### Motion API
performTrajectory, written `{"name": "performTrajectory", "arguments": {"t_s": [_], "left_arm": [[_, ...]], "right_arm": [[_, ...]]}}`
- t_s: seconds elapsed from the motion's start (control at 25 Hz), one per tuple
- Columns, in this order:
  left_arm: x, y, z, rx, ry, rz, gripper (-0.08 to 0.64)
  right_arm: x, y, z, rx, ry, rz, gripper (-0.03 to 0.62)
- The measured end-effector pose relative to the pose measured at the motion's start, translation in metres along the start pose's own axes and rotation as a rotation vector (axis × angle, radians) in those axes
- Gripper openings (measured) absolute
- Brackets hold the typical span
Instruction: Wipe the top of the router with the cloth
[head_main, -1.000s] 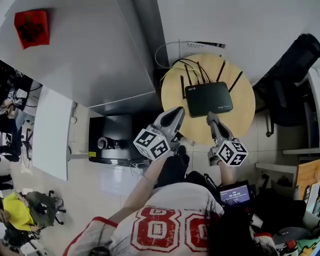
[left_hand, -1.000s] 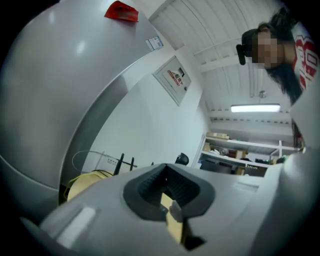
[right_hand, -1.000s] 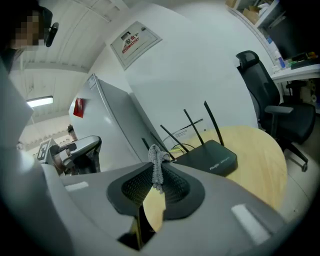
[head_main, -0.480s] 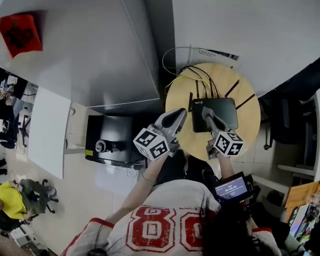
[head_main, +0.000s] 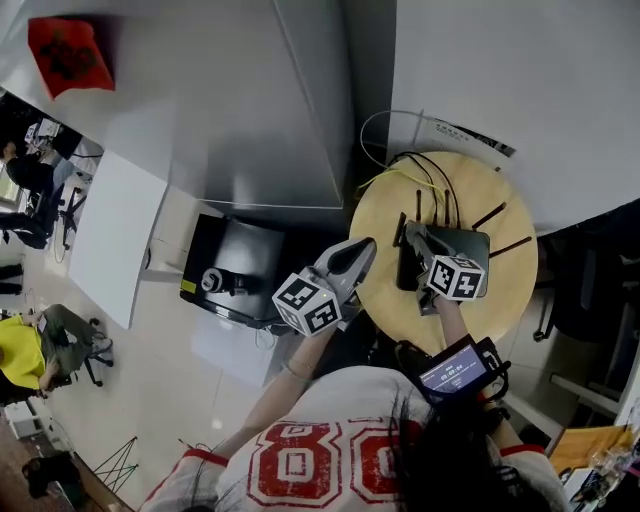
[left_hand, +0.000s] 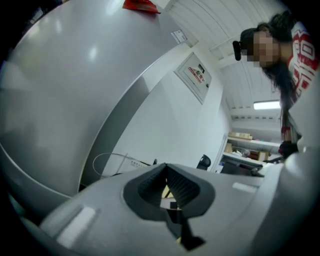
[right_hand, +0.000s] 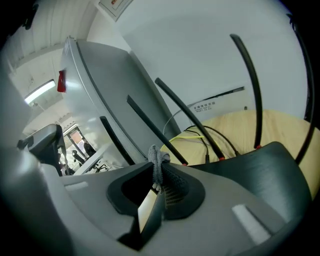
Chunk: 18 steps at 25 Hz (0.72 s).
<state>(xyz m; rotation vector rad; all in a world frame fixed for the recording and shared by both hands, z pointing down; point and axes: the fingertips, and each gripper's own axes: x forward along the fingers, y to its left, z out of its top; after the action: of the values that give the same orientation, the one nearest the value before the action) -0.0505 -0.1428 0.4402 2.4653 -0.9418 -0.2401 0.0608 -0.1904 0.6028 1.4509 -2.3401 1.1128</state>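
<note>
A black router with several upright antennas lies on a round wooden table. My right gripper is over the router's left part, shut on a small grey cloth that sticks up between its tips. In the right gripper view the router's dark top spreads just beyond the jaws, with the antennas rising behind it. My left gripper hangs at the table's left edge, apart from the router. Its jaws meet at the tip with nothing held.
Black and yellow cables run from the router's back toward the wall. A tall grey cabinet stands left of the table, and a black box sits on the floor below it. A small screen is strapped to the person's right wrist.
My right gripper has moved forward from the table's near edge to over the router's left part, carrying the cloth. The left gripper has stayed by the table's left edge.
</note>
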Motion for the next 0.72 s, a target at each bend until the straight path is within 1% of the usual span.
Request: {"name": "performTrajectory", "arguments": {"t_s": [0.12,0.24,0.52,0.72], "left_arm": [[-0.002,-0.001,-0.002,-0.003,0.015,0.022,0.000],[0.000,0.001,-0.006,-0.011,0.009,0.036,0.000],[0.019,-0.002,-0.012,-0.037,0.013,0.027,0.000],[0.042,-0.015,-0.023,-0.058,0.037,0.009,0.000]], "right_arm": [[0.017,-0.002,-0.010,-0.019,0.079,0.005,0.043],[0.019,-0.005,-0.015,-0.033,0.110,-0.002,0.043],[-0.007,-0.049,-0.013,0.000,0.076,-0.078,0.042],[-0.043,-0.097,-0.009,0.035,0.040,-0.168,0.042]]}}
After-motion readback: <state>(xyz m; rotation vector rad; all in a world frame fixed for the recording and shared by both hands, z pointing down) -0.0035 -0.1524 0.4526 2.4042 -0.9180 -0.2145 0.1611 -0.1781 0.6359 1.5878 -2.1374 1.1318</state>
